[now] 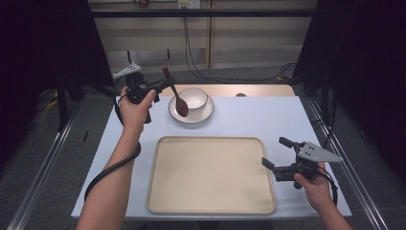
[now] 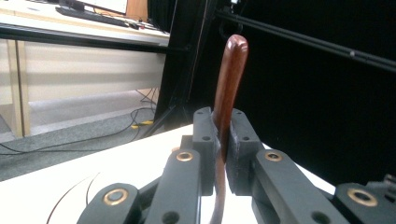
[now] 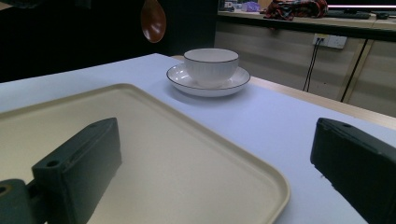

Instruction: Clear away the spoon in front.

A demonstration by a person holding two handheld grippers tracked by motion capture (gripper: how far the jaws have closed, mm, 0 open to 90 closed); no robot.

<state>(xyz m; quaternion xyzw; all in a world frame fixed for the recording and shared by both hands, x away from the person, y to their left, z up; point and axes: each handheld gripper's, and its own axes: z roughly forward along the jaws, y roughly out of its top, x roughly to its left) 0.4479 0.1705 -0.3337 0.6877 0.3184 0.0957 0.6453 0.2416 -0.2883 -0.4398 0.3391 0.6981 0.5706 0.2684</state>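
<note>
A tray (image 1: 210, 175) lay on the near middle of the table (image 1: 268, 117). Behind it a bowl (image 1: 194, 98) stood on a saucer (image 1: 207, 112). A spoon (image 1: 178, 99) hung above the saucer's left edge, clamped in the left gripper (image 1: 165, 84). The right gripper (image 1: 275, 153) hovered at the tray's right edge.

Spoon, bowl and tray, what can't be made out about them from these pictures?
- Spoon: in the left gripper view its bowl end is cut off below the left gripper.
- Bowl: in the right gripper view its near wall hides the inside.
- Tray: in the right gripper view its near part runs off the bottom edge.
</note>
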